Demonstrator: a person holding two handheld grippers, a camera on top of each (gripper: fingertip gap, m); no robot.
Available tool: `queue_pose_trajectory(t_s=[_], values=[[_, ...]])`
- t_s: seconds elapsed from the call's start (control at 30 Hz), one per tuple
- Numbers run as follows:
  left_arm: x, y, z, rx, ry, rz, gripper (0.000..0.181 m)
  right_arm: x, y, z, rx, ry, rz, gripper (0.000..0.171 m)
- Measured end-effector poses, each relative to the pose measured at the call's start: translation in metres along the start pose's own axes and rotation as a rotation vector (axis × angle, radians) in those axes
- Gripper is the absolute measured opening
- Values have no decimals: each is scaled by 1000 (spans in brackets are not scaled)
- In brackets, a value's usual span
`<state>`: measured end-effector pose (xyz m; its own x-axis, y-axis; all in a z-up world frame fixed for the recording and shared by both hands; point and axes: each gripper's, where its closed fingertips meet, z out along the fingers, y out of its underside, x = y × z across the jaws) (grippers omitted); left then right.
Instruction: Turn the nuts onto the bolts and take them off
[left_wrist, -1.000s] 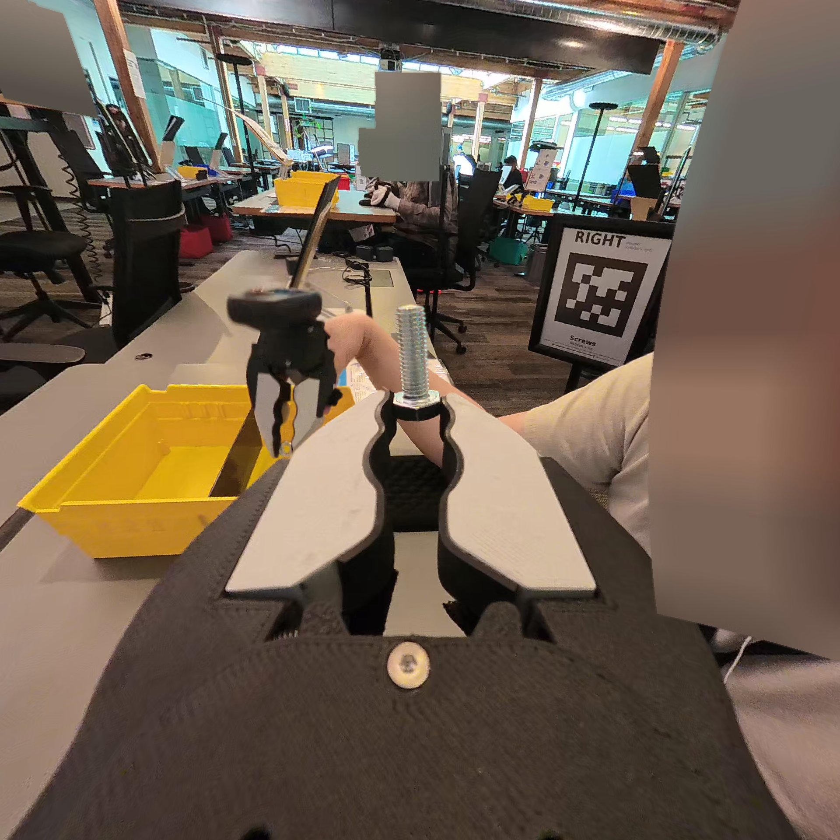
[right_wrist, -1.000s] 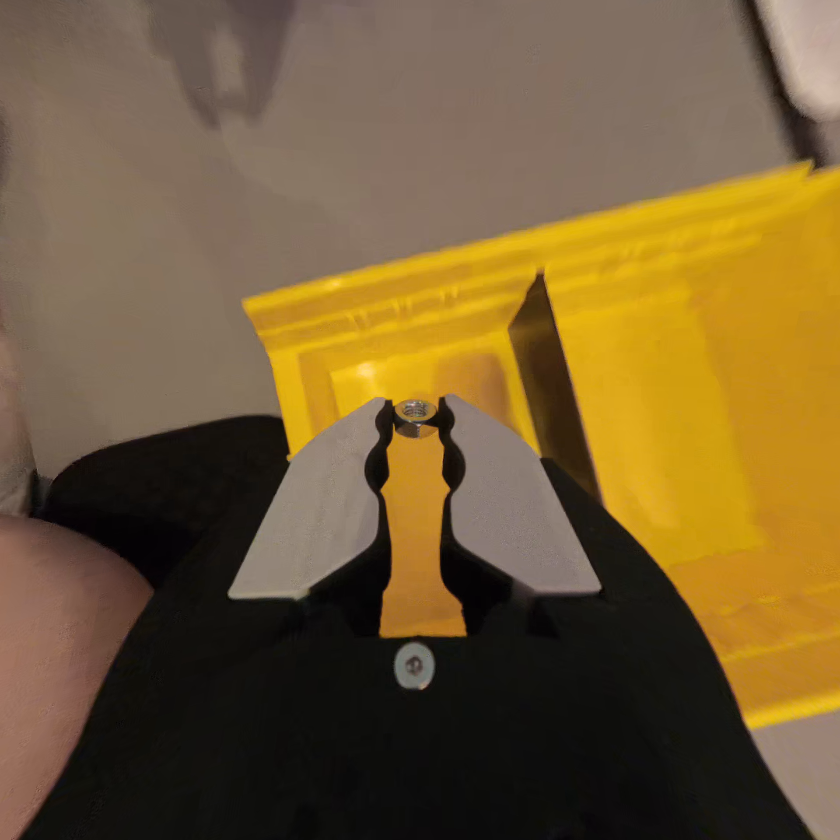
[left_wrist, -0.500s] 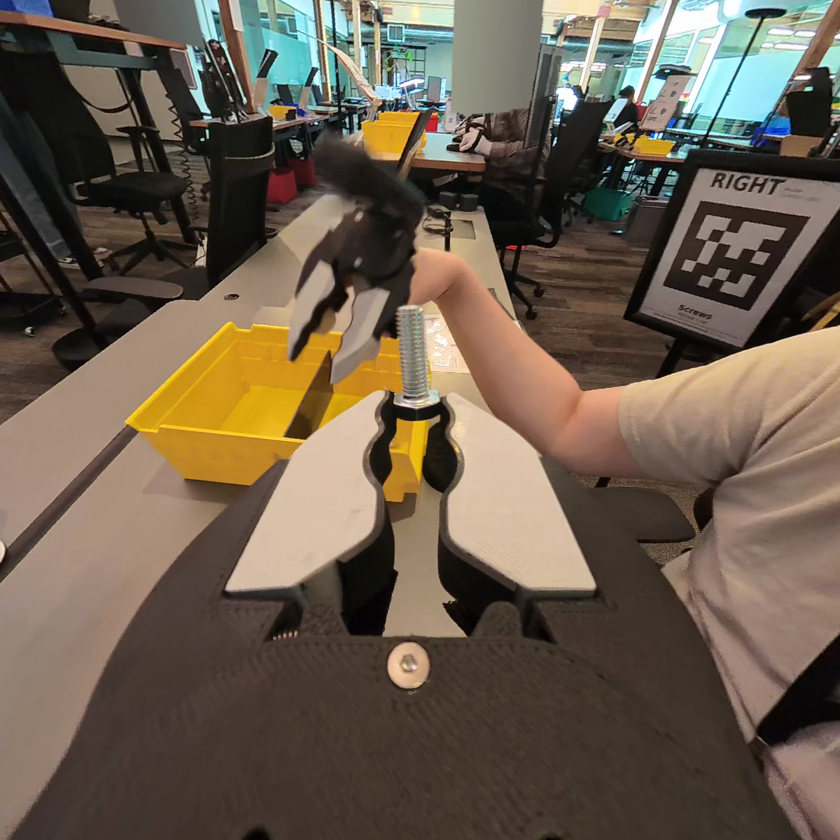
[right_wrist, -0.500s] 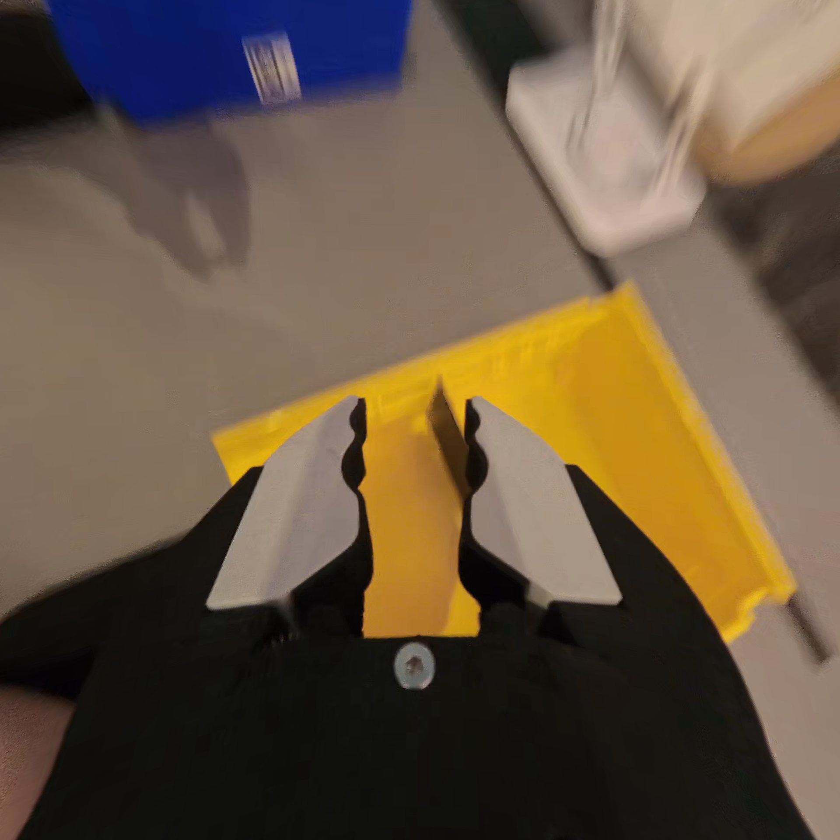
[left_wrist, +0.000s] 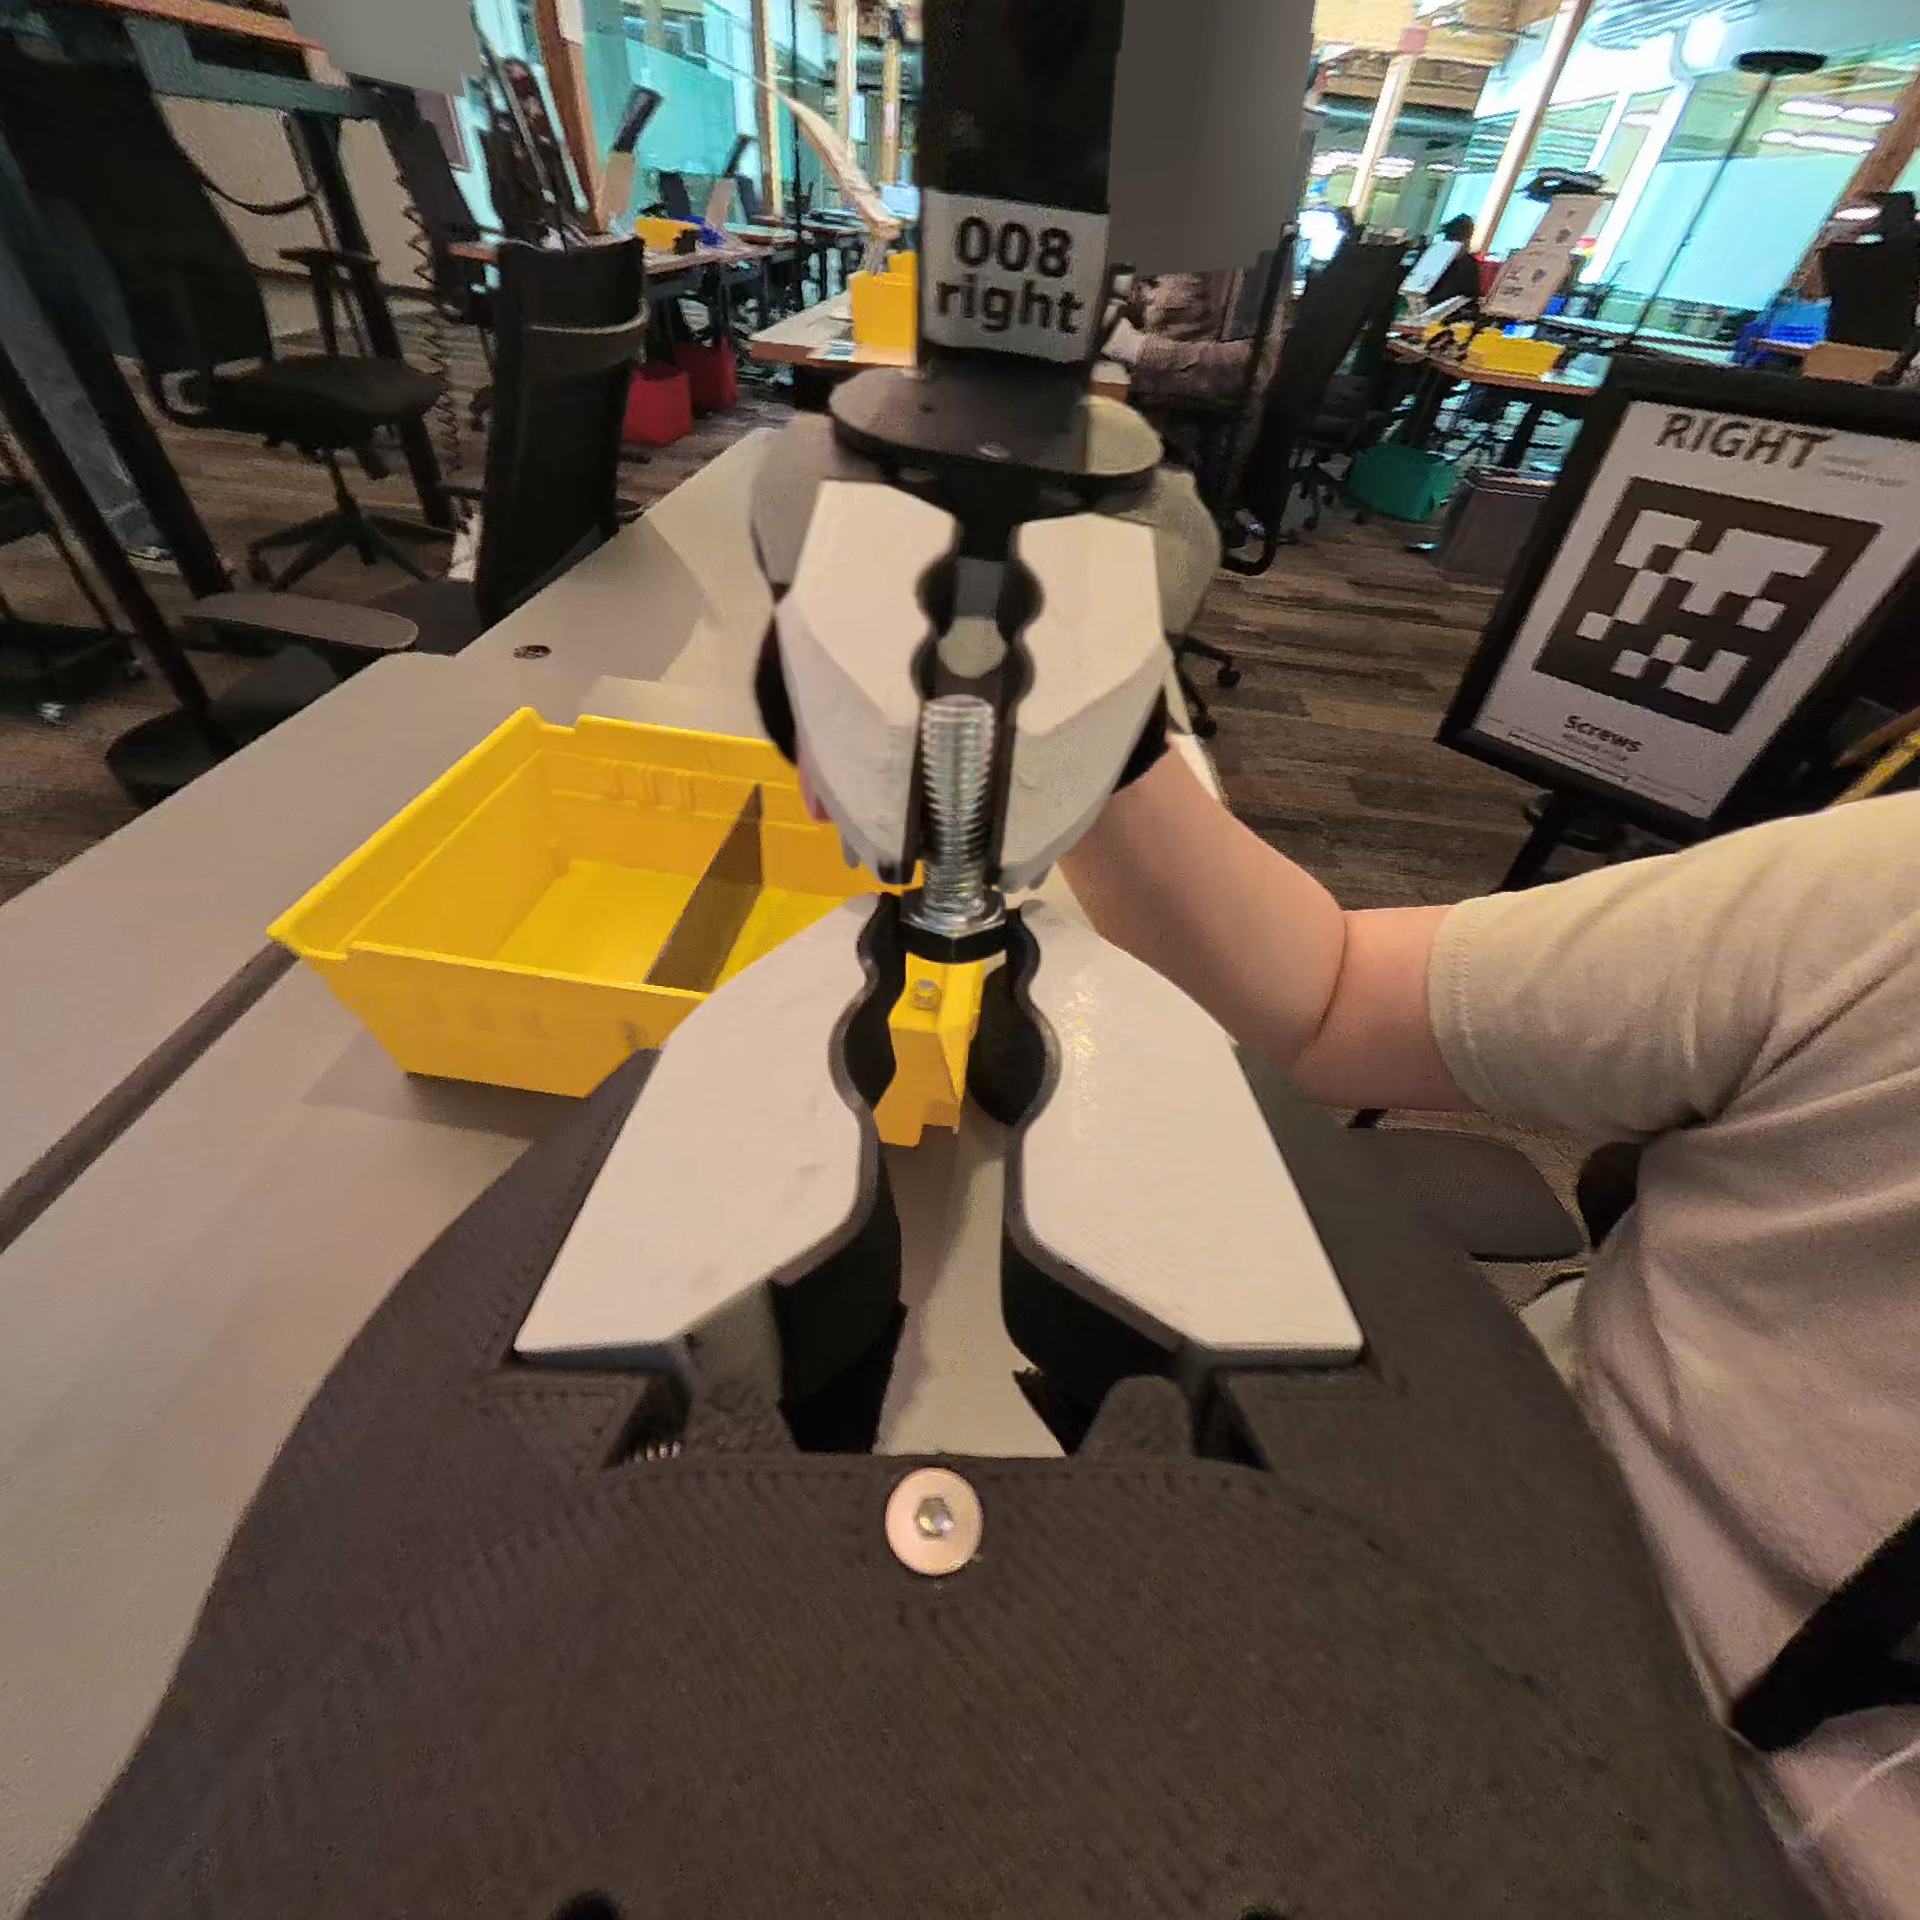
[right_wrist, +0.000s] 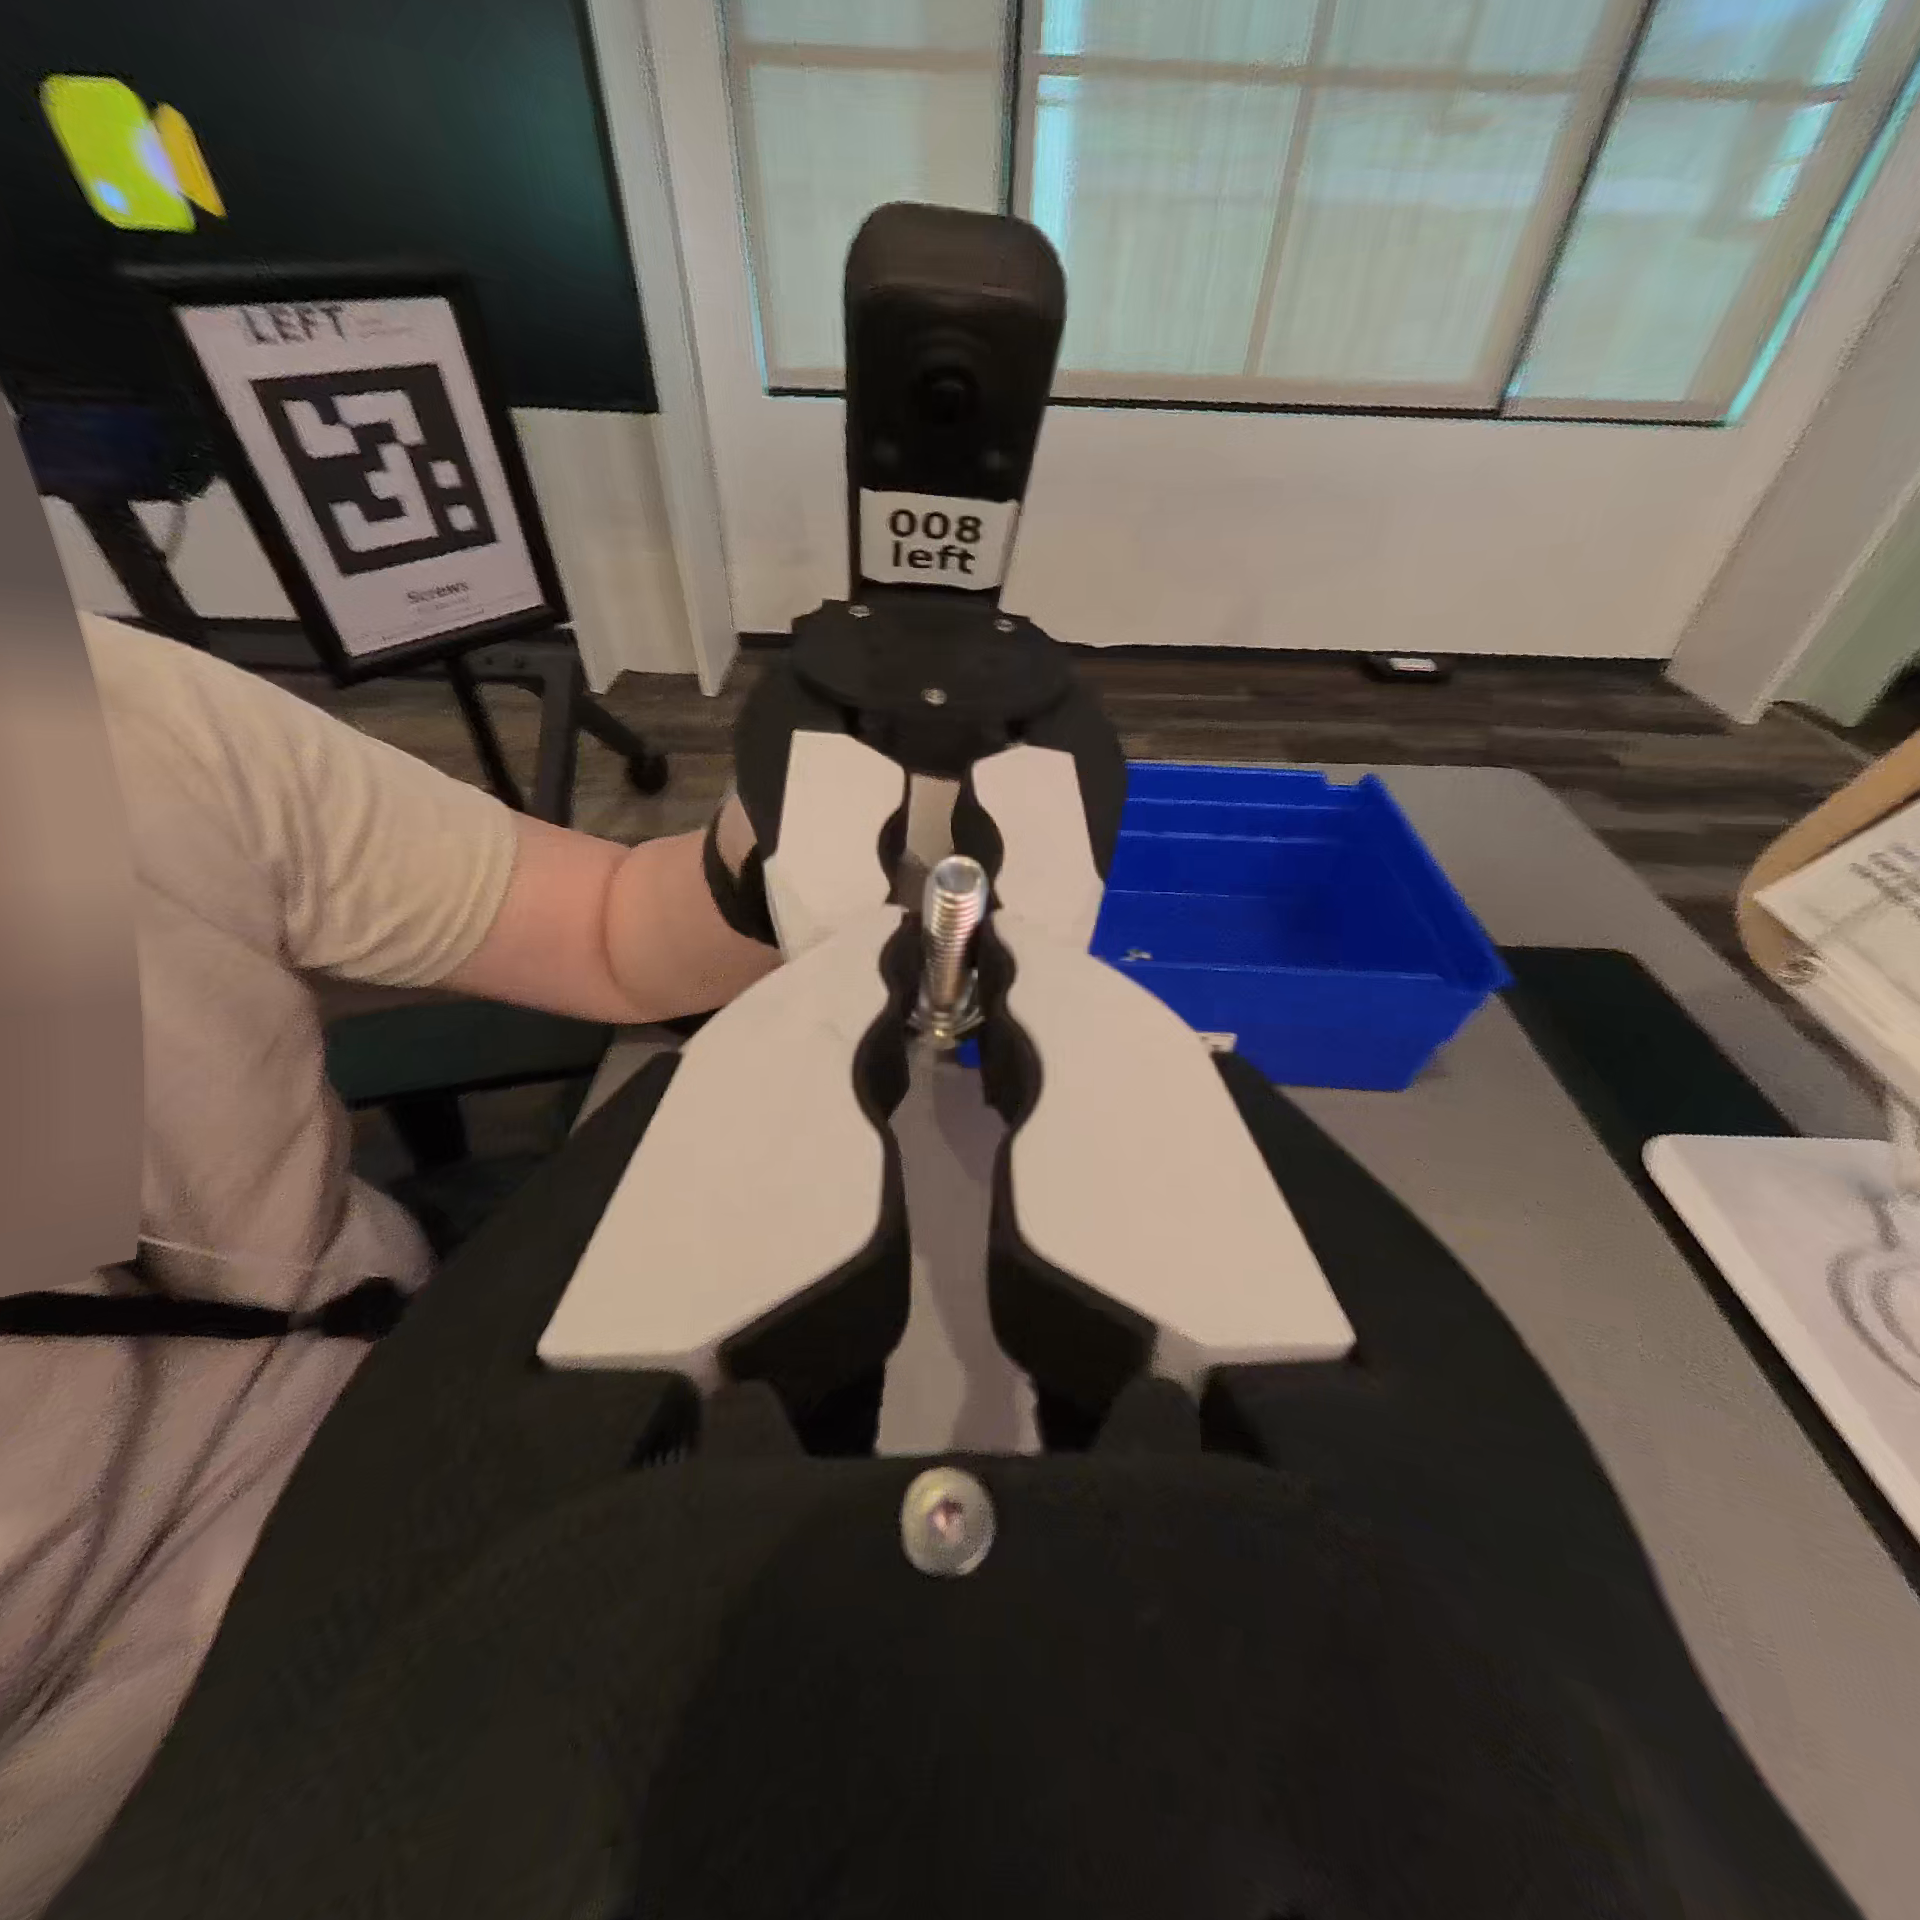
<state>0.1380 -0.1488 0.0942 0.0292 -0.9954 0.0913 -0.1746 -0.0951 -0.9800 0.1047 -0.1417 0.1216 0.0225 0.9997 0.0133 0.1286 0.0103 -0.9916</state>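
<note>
The left gripper (left_wrist: 951, 935) is closed narrowly on the hex head of a threaded steel bolt (left_wrist: 956, 800), which stands upright from its tips. The right gripper (right_wrist: 940, 977) faces it tip to tip, its jaws set close on either side of the bolt's shank; whether they press it cannot be told. Both have flat pale-grey fingers (left_wrist: 727, 1153) with scalloped black inner edges on ribbed black bodies. Just behind, a glossy yellow bin (left_wrist: 436, 956) with a dark divider (left_wrist: 717, 894) rests on the grey table (left_wrist: 135, 1174). A blue bin (right_wrist: 1351, 935) sits beyond.
</note>
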Motion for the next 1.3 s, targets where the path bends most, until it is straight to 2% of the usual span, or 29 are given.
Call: queue_pose_trajectory(t_s=[0.1,0.2,0.3,0.43,0.6,0.77,0.9,0.97,1.03,1.1,1.23,1.3], values=[[-6,1,4,-3,-4,-100,18,7,6,-10,-21,-12,39,11],[-17,6,4,-10,-38,-116,7,28,18,-33,-49,46,55,11],[-29,7,0,-4,-86,-124,11,66,33,-66,-64,201,110,11],[-35,3,-7,18,-110,-125,26,122,75,-115,-123,436,269,11],[-31,-5,-12,61,-64,-141,40,157,103,-146,-38,530,473,11],[-22,-5,-13,53,11,-149,50,172,128,-162,-148,649,456,11],[-19,-13,-14,111,36,-215,45,176,140,-165,-202,683,468,11],[-14,-21,-17,165,100,-267,44,178,145,-165,-229,694,467,11],[0,-34,-25,249,241,-289,39,179,150,-164,-255,699,466,11],[2,-41,-30,286,291,-325,41,179,152,-162,-271,695,465,11],[1,-44,-31,299,275,-325,54,179,158,-160,-308,696,463,11],[3,-41,-28,274,258,-303,68,179,161,-160,-323,695,464,11]])
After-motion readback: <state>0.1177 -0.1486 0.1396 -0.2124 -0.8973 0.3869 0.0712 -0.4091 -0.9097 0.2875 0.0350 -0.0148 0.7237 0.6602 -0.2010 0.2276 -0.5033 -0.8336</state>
